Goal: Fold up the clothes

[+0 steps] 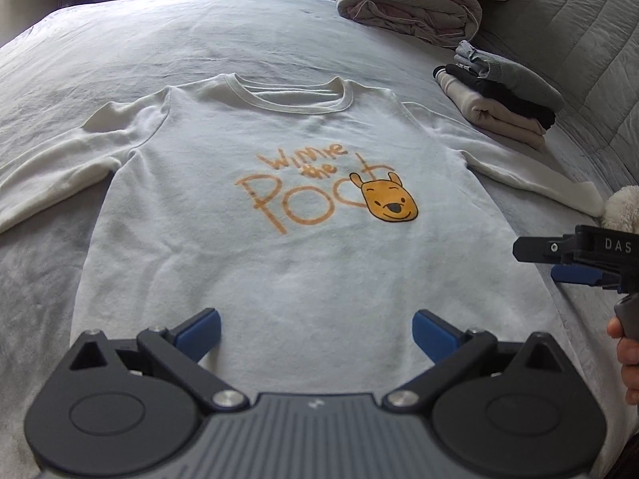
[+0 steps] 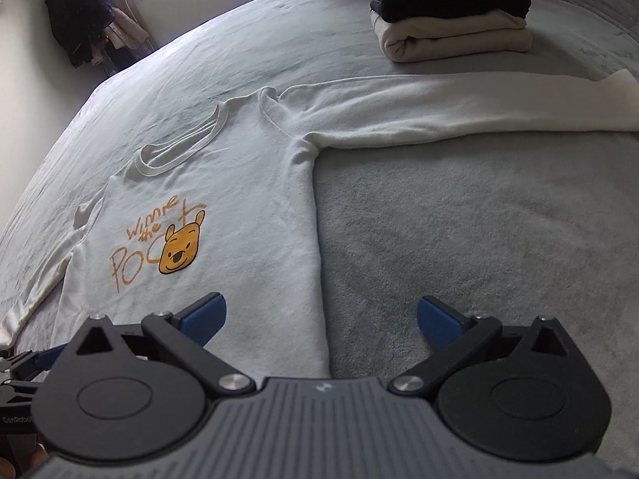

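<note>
The white sweatshirt (image 1: 303,239) lies flat, front up, on the pale grey bed (image 1: 199,40), its neckline at the far end, its hem at the near end and both long sleeves spread out to the sides. Its chest print (image 1: 331,187) shows orange lettering and a yellow bear face. The bed fills nearly all of both views. At its far right edge sits a pile of folded bedding (image 1: 407,4), and nearer, beyond the sweatshirt's right sleeve (image 2: 459,107), stands a stack of folded clothes (image 2: 451,12): cream at the bottom, black in the middle, grey on top. The left tool (image 1: 315,331) hangs over the lower body of the sweatshirt with its blue fingers spread wide and nothing between them. The right tool (image 2: 321,321) is likewise released and empty; it straddles the sweatshirt's right side edge, one finger above the cloth and the other above bare bed. A hand (image 1: 627,355) grips its handle.
</note>
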Motion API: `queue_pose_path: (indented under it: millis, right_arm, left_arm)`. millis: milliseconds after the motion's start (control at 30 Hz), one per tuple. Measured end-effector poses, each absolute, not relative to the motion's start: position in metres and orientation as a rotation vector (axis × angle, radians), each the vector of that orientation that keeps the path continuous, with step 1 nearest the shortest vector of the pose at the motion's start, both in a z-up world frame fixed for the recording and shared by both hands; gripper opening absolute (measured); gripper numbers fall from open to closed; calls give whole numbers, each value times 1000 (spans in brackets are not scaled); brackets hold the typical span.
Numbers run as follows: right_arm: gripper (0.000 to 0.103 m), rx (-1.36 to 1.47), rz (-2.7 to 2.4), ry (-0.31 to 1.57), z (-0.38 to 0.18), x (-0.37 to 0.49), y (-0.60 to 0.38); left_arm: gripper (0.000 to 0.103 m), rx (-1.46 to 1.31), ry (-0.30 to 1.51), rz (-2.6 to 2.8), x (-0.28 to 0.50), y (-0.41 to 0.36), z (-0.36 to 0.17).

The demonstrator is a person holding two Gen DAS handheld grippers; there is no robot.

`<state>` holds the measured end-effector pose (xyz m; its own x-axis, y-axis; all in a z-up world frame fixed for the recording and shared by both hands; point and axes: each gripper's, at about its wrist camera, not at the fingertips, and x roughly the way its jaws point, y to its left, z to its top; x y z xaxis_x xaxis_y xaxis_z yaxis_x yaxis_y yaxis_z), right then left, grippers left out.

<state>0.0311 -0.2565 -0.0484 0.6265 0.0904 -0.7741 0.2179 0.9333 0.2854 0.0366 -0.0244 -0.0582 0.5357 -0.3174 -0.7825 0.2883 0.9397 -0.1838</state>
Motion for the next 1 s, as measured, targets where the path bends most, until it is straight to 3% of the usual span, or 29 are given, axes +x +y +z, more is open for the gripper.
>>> queue_pose_path:
  millis: [600,1000]
  right_arm:
    - [103,518,-242,810,-48,55,-326]
    - [101,675,-445,621,-54,94,-383]
  left_arm:
    - [102,-60,637,-409,61,-32,-18]
    - [102,-69,627,-378,73,-29,-20]
